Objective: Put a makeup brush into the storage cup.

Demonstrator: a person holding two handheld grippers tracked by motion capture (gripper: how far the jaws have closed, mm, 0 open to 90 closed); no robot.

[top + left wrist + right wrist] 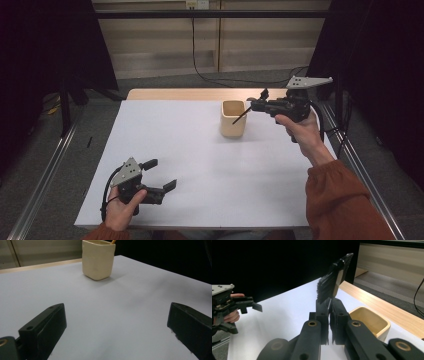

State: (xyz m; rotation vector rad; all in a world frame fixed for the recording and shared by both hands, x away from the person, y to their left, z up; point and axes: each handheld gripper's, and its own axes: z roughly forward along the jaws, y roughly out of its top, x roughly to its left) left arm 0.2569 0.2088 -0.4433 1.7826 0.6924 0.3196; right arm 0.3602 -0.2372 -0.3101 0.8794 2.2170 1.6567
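A cream square cup (233, 122) (98, 261) (372, 322) stands on the white table (200, 165) toward the far right. My right gripper (253, 105) (329, 303) hovers just right of the cup's rim, shut on a brush (263, 94) (334, 281). Its black bristle head points up, and its thin handle (240, 116) slants down into the cup; the handle tip (113, 241) peeks above the rim. My left gripper (161, 174) (115, 325) is held near the front left of the table, open with nothing between its jaws. It is also seen far off (252, 305).
A wooden strip (190, 94) runs along the table's far edge. Metal rails (45, 170) flank the table on both sides, and a black cable (200, 75) trails over the floor behind. Bare white surface lies between the two grippers.
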